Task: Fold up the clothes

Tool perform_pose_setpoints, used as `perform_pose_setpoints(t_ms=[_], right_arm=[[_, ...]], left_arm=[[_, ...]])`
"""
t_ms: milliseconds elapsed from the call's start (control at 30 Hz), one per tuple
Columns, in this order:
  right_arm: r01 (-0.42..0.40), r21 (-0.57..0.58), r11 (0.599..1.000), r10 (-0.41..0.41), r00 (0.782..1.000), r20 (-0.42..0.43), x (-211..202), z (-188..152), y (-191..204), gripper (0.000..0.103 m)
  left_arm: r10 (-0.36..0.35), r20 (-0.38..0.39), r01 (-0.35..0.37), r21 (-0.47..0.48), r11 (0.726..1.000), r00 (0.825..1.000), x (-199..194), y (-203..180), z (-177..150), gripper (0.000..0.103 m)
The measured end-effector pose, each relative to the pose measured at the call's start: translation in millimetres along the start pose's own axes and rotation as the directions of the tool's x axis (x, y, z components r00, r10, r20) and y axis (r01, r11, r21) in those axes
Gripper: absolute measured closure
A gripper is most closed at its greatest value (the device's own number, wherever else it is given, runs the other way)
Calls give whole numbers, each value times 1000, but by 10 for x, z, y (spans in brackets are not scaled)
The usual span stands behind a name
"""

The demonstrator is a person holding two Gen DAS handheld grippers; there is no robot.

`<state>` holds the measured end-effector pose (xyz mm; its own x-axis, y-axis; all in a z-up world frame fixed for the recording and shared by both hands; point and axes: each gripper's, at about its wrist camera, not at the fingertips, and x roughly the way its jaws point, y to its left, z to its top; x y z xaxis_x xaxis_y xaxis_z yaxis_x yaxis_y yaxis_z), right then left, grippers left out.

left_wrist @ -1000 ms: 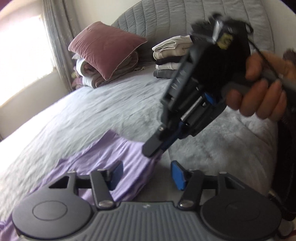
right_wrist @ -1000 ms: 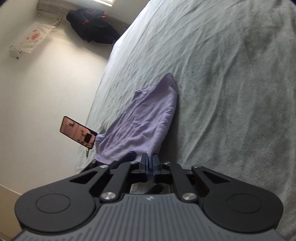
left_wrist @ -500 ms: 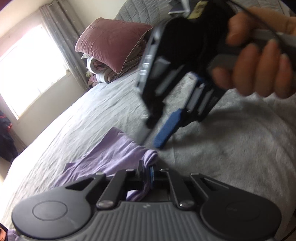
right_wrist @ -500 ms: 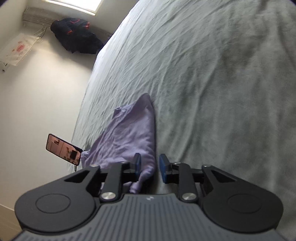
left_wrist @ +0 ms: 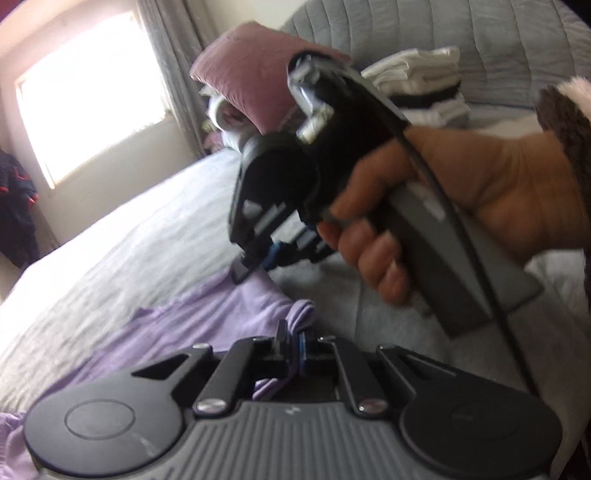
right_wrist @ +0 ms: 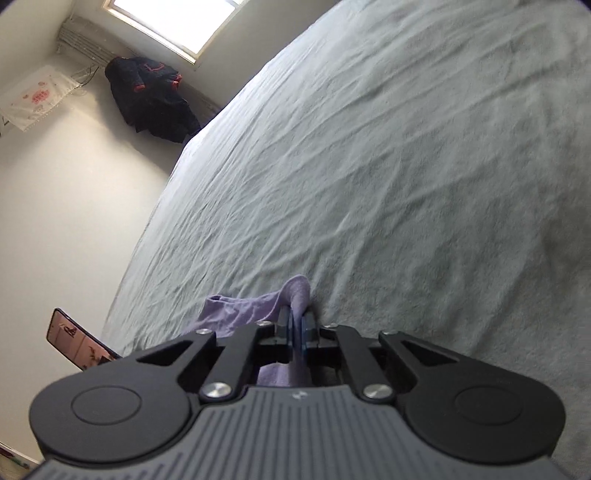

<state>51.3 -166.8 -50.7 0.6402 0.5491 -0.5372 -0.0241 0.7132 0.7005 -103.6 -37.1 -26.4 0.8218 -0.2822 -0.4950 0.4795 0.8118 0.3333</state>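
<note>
Since the frame half a second earlier, the right gripper point(right_wrist: 295, 332), then parted beside the cloth, had clamped onto the purple garment point(left_wrist: 207, 321), and the right hand point(left_wrist: 454, 206) had swung across the left wrist view.

Bed point(right_wrist: 388, 166): grey cover, wrinkled, filling most of both views; the garment lay on it near its edge.

Headboard point(left_wrist: 461, 33): grey, quilted, behind a pink pillow point(left_wrist: 251, 70) and a stack of folded clothes point(left_wrist: 424, 85).

Window point(left_wrist: 85, 96): bright, with a grey curtain point(left_wrist: 173, 74) beside it; a dark jacket point(right_wrist: 151, 99) hung below the sill.

Garment: spread flat toward the left, bunched where both tools gripped one edge.

Left gripper point(left_wrist: 291, 343): fingers together, pinching a fold of the garment.

Right gripper: fingers together on a raised fold, seen close in the right wrist view.

Phone point(right_wrist: 77, 339): propped beside the bed, screen lit.
</note>
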Motion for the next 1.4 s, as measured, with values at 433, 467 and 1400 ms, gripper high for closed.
perform_pose_setpoints(t_ms=[433,467,1400], right_arm=[[69,62,996,-72,997,40,-640,182,-443,100],[69,69,995,-72,996,46,-685,178,-467,100],[141,-93,986,-140,990,13,-468,303,603,98]], left_arm=[[-42,9,42,-121,992,999,6,-591,415,99],[-45,11,46,-135,990,999,11,-631,444,99],[117,111,6,-752,660,987,-449,287,-1,99]])
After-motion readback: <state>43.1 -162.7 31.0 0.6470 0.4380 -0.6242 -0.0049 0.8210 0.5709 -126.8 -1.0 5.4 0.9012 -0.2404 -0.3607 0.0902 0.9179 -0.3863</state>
